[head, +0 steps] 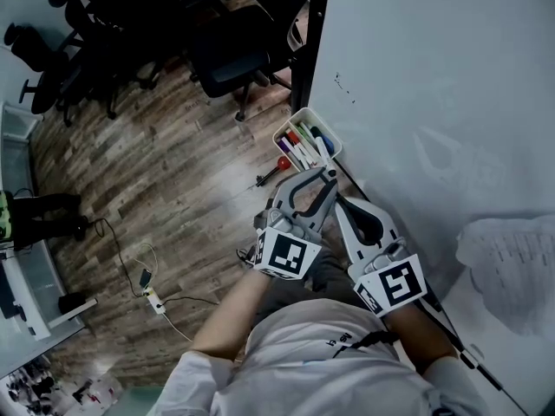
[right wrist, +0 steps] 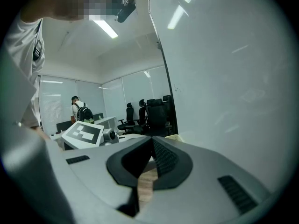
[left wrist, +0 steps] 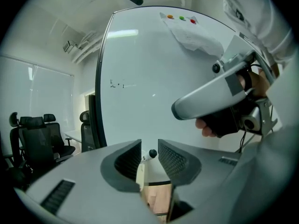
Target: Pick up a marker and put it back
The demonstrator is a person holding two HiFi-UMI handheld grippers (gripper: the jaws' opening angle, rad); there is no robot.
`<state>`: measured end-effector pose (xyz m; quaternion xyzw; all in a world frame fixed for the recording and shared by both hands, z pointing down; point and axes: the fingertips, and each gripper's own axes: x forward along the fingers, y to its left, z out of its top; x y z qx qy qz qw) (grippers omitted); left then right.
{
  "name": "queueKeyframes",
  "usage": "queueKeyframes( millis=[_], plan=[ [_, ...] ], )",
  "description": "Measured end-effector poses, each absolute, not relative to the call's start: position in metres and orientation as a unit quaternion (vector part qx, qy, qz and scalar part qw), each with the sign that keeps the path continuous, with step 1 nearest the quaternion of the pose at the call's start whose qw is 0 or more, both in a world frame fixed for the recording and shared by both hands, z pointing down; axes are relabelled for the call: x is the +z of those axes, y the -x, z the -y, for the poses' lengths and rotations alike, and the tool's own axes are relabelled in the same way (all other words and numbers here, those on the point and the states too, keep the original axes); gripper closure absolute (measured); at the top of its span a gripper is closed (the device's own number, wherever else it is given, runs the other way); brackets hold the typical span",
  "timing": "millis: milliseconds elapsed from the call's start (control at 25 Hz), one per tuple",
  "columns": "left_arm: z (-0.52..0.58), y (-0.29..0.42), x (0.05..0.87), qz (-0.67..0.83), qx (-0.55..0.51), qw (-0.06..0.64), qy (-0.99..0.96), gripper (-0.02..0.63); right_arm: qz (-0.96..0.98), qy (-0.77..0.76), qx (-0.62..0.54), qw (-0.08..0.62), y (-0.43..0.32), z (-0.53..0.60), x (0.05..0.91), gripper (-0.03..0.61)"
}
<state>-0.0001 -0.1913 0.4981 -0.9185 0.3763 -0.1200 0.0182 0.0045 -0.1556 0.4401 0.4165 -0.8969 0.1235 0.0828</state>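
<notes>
Nothing here reads as words to me: only faint scribbles on the whiteboard (head: 434,76). Three magnets (left wrist: 181,18), orange, green and red, sit above one paper sheet (left wrist: 194,37). My left gripper (head: 323,177) reaches up to the near end of the tray (head: 303,113), jaws standing apart, with one black-tipped white marker (left wrist: 152,153) showing in the gap and the pads not pressing it. The tray holds several more; I count purple, red, green and blue caps. My right gripper (head: 340,203) lies alongside, jaws closed together on nothing.
</notes>
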Motion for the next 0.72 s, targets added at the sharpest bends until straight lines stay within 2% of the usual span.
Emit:
queueKeyframes(
  millis=[200,440,720],
  plan=[
    [0.182,0.009,0.484,-0.382,-0.107,0.013,0.918,0.511,0.897,-0.418,0.119,0.078,-0.001,0.149,0.435,0.565],
    [0.165,0.016,0.451,-0.382,-0.071,-0.033,0.921,0.514,0.897,-0.421,0.113,0.074,0.003,0.141,0.427,0.565],
    [0.143,0.036,0.416,-0.397,-0.054,-0.038,0.915,0.535,0.897,-0.426,0.099,0.061,0.009,0.129,0.402,0.565]
  ],
)
